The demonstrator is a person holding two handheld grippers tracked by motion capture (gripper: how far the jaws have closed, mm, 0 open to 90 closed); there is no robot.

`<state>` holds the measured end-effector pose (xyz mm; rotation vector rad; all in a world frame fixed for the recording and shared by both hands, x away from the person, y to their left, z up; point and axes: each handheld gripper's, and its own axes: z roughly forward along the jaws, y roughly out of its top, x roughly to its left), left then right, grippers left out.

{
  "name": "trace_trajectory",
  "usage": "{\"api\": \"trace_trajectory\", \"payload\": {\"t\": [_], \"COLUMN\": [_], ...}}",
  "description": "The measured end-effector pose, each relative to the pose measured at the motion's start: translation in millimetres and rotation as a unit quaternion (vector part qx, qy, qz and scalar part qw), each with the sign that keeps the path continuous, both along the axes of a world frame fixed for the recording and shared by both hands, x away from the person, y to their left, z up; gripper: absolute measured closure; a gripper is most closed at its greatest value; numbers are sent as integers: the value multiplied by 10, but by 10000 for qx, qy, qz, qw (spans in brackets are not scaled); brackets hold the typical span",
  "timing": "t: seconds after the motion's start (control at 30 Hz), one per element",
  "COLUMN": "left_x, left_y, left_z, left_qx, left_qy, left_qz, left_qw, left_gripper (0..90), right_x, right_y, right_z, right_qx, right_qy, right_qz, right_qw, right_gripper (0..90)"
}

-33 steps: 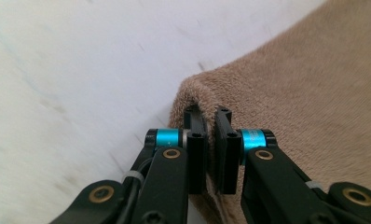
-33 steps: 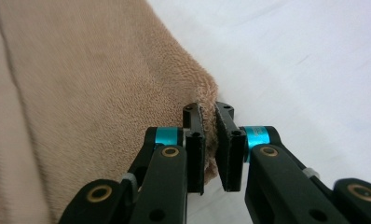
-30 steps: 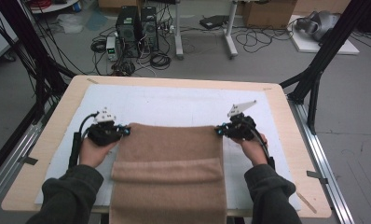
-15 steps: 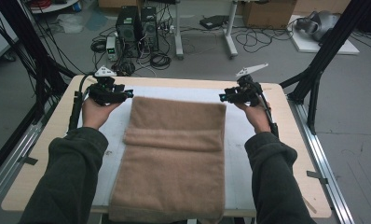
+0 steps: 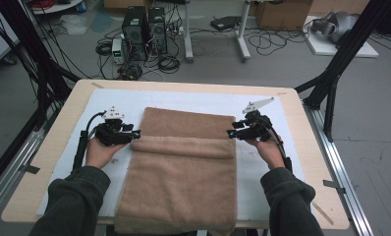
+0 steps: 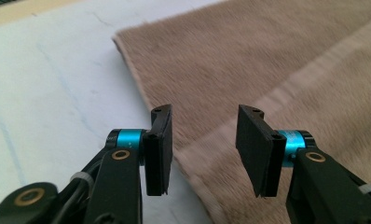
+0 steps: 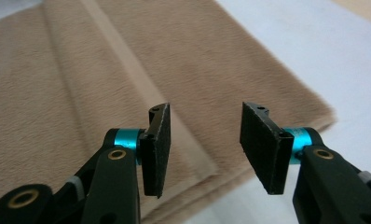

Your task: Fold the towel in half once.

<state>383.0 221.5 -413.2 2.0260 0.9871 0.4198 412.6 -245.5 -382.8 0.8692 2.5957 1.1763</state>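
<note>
My left gripper [image 5: 134,133] sits at the towel's [image 5: 183,172] left edge, roughly nine o'clock from the cloth's centre in the high view. Its jaws stand apart with nothing pressed between the pads; they have just been opening. In the left gripper view the left gripper [image 6: 204,149] hangs over the towel's [image 6: 277,70] side edge, where the folded upper layer meets the lower one. The cloth lies below the gap, not clamped.

My right gripper [image 5: 231,133] sits at the towel's right edge, about three o'clock from its centre. Its jaws likewise stand apart and have just been opening further. In the right gripper view the right gripper [image 7: 206,147] is above the towel's [image 7: 81,93] folded border, with the pads clear of the fabric.

The towel is tan and lies flat on the white mat [image 5: 85,105] that covers the wooden table [image 5: 51,132]. Its far portion is folded back toward me, so the folded-over edge forms a rounded ridge running straight across between the two grippers. The far end of the cloth lies toward twelve o'clock, well inside the mat. The near end, at six o'clock, reaches the table's near edge and droops over it.

Both forearms, in dark sleeves [image 5: 70,201], enter from six o'clock, one on each side of the towel.
</note>
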Motion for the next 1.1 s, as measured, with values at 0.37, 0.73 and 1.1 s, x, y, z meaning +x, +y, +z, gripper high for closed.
{"api": "trace_trajectory", "payload": {"t": [0.37,0.73,1.1], "left_x": [-16,-172,-850], "left_y": [-132,-146,-9], "left_z": [-203,-2,112], "left_qx": [468,255,-167], "left_qy": [377,-3,-496], "left_qz": [-265,-190,-349], "left_qw": [9978,9995,9980], "left_gripper": [631,845,850], "right_x": [-129,-215,-674], "right_y": [159,89,8], "right_z": [-488,-339,66], "right_qx": [-244,91,345], "right_qy": [355,237,-404], "right_qz": [201,371,756], "right_qw": [9989,9990,9957], "right_gripper": [641,840,841]}}
